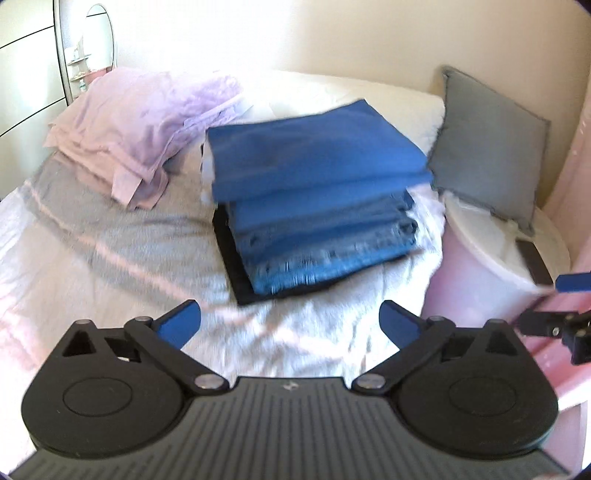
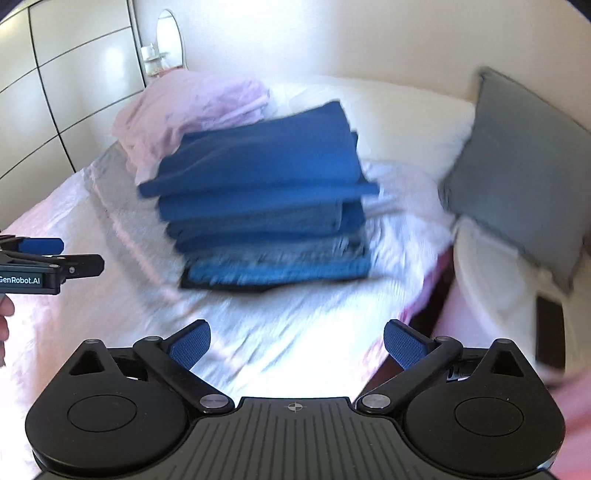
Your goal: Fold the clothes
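Cream wall (image 1: pixel 332 33) behind the bed (image 1: pixel 110 258), oval mirror (image 2: pixel 170 37) by a panelled wardrobe (image 2: pixel 74 74), grey cushion (image 1: pixel 487 147) propped right, daylight washing everything pale

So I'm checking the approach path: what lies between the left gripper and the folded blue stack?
Only bare, rumpled white bedcover lies between the open left gripper and the blue stack, seen in the left wrist view.

"GenRobot.AI" on left gripper (image 2: pixel 55 254)
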{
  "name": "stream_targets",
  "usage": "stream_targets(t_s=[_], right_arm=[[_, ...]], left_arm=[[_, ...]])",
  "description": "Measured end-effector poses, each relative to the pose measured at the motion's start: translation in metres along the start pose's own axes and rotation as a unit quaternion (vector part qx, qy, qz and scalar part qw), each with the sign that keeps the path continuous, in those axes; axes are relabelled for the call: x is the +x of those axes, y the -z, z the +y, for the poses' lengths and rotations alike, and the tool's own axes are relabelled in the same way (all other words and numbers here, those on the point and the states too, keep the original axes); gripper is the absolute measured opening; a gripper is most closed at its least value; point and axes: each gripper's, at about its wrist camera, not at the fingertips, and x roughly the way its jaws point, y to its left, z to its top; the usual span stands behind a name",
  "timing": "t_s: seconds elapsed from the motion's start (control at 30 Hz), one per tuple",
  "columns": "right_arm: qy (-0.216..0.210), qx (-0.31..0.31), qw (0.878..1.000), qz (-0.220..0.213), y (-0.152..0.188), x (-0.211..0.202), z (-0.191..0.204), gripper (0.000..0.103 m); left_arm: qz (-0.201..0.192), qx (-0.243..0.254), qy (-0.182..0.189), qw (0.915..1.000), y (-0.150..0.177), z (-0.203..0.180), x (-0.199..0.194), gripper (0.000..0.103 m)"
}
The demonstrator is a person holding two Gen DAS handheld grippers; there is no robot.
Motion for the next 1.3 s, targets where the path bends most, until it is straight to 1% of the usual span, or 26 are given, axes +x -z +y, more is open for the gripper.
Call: stream_targets(t_s=[0.07,0.13,0.27,0.4,0.5,0.6,0.77,0.87,1.0,1.3], right_arm=[[-0.001,0.015,1.0,0.012,0.014,-0.015,0.009,0.102],[-0.002,0.027,0.999,0.021,0.027,-0.029,0.018,0.102],[-0.001,0.023,1.0,0.009,0.033,-0.055,0.033,0.102],[-0.001,0.028,1.0,-0.004,0.026,-0.074,0.035,0.102],[-0.004,0.025,1.0,-0.016,0.017,-0.083,0.031,0.102],[-0.005,0.026,0.999,-0.024,0.009,-0.092,0.027,0.102],[-0.006,0.02,0.999,-0.035,0.003,-0.103,0.019,0.102],[-0.006,0.023,0.999,-0.043,0.001,-0.109,0.013,0.102],[-0.01,0.019,0.999,-0.045,0.001,-0.112,0.011,0.102],[-0.017,0.019,0.999,-0.04,0.003,-0.112,0.012,0.102]], left_arm=[[0.012,0.002,0.001,0.9999,0.012,-0.005,-0.016,0.101],[0.01,0.008,-0.002,0.9999,0.019,-0.009,-0.031,0.101],[0.005,0.005,-0.011,0.9999,0.022,-0.017,-0.056,0.101],[-0.01,0.006,-0.029,0.9995,0.017,-0.025,-0.074,0.101],[-0.022,-0.019,-0.035,0.999,0.009,-0.026,-0.085,0.101],[-0.034,-0.025,-0.04,0.9983,0.001,-0.031,-0.094,0.101],[-0.041,-0.042,-0.044,0.9973,-0.008,-0.044,-0.102,0.101],[-0.047,-0.031,-0.051,0.9971,-0.01,-0.053,-0.105,0.101],[-0.043,-0.033,-0.052,0.9972,-0.009,-0.06,-0.104,0.101],[-0.03,-0.043,-0.058,0.9969,-0.003,-0.064,-0.101,0.101]])
